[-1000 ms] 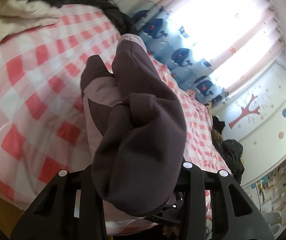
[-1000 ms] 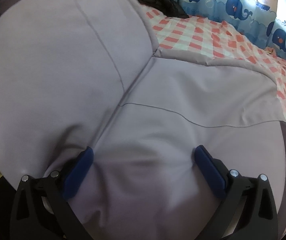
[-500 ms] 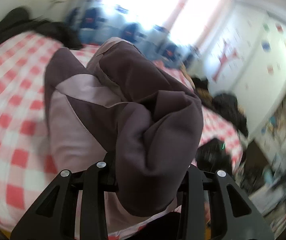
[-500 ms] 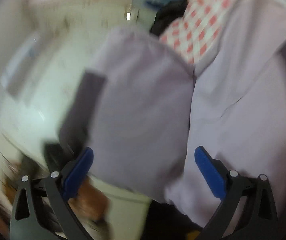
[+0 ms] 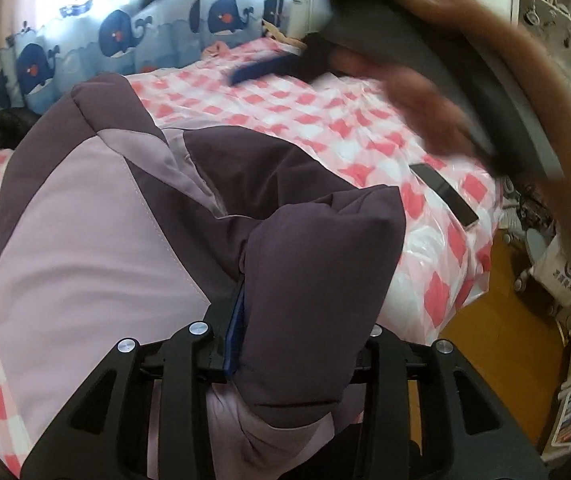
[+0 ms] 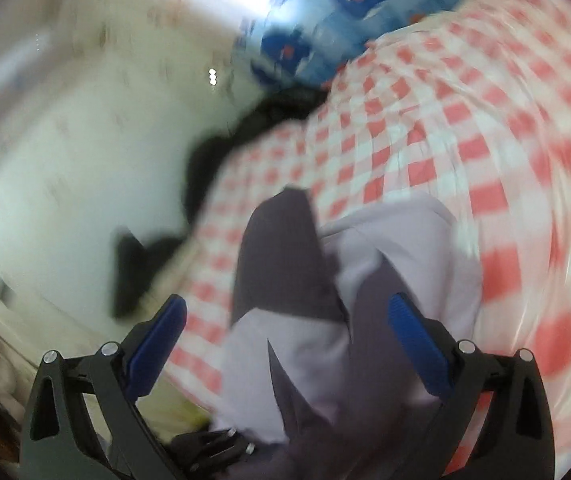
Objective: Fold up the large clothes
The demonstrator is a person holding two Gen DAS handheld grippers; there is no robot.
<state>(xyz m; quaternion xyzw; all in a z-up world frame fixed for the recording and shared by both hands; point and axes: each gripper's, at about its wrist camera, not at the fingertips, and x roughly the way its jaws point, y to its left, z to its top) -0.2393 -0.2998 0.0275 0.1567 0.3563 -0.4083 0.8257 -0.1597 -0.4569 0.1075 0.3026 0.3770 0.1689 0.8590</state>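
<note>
The left gripper (image 5: pixel 301 344) stands clamped on a thick wad of dark purple cloth, its jaws easing apart slightly with the cloth between them; one blue pad (image 5: pixel 234 336) shows at the fold's left side. The wad belongs to a padded jacket (image 5: pixel 97 216), lilac with dark purple panels, which lies on the red-and-white checked bed cover (image 5: pixel 325 120) and trails away from the gripper toward the whale-print curtain (image 5: pixel 125 36). In the right wrist view, badly blurred, the right gripper (image 6: pixel 285 340) has its blue pads spread wide, with jacket cloth lying between them but pressed by neither. A phone (image 5: pixel 443 194) lies near the bed's edge. The jacket looks soft, puffy and light for its bulk; it likely springs back and slides on its smooth shell, so bunched edges, seams or cuffs probably offer a surer hold than flat panels.
</note>
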